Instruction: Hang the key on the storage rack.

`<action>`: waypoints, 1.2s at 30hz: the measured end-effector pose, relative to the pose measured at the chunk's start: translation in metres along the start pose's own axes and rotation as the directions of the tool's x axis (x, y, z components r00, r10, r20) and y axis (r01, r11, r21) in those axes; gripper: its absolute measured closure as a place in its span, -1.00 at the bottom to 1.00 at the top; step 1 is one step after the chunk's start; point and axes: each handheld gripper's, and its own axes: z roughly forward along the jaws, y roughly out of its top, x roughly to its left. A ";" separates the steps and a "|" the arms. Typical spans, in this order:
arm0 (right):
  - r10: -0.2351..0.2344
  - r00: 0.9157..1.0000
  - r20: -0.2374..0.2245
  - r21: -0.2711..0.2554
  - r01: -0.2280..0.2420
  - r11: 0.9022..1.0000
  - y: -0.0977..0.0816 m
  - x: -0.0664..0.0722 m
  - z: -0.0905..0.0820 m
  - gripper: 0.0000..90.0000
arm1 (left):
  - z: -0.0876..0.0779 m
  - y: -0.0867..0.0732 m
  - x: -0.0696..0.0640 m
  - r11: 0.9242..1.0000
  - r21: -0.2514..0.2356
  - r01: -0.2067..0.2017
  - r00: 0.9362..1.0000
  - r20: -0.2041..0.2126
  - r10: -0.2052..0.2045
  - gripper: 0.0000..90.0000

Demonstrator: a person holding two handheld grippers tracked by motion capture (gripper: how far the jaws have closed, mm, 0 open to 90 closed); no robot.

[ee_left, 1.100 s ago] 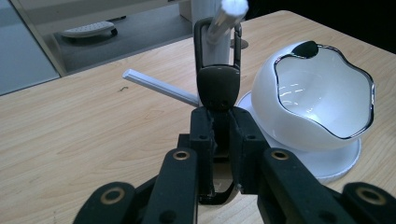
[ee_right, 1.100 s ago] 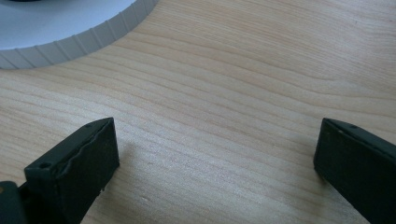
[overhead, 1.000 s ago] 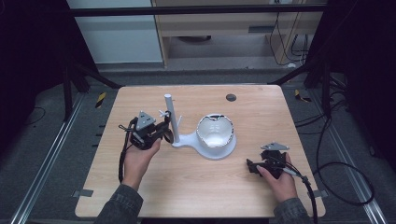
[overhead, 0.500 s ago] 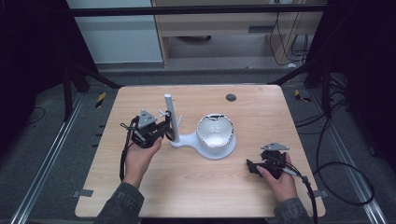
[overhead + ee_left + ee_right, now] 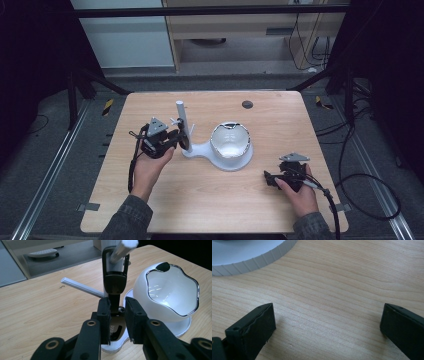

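The left gripper [image 5: 117,311], its jaws just easing apart, loosely brackets a black key fob [image 5: 115,281] hanging on the white stand's peg [image 5: 122,250]. The right gripper [image 5: 327,322] rests wide open on the wooden table [image 5: 342,285].

Obstacles I log mid-tabletop [image 5: 150,215]: white stand [image 5: 200,150] with upright post [image 5: 181,117], white bowl [image 5: 230,141] on its base. Bare wood lies open around my right gripper [image 5: 270,179] and along the near edge.

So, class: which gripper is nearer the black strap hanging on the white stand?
The left gripper: its jaws flank the black strap. The right gripper rests well off, beyond the bowl.
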 end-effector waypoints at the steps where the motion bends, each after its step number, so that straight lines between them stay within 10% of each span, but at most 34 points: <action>1: 0.000 1.000 0.000 0.000 0.000 1.000 0.000 0.000 0.000 -0.99 | -0.001 0.000 0.000 1.000 0.000 -0.002 1.000 0.000 0.002 0.63; 14: 0.000 1.000 0.000 0.000 0.000 1.000 0.000 0.000 0.000 -0.99 | -0.006 -0.001 0.003 1.000 -0.004 -0.016 1.000 -0.016 0.016 0.31; 27: 0.002 1.000 0.001 0.000 -0.002 1.000 0.000 0.000 0.000 -0.99 | -0.011 -0.005 0.002 0.999 -0.053 0.008 1.000 -0.012 -0.009 -0.69; 36: 0.003 1.000 0.001 0.000 -0.003 1.000 0.000 0.000 0.000 -0.99 | -0.018 -0.011 -0.003 0.999 -0.053 0.002 0.999 0.036 0.000 -0.85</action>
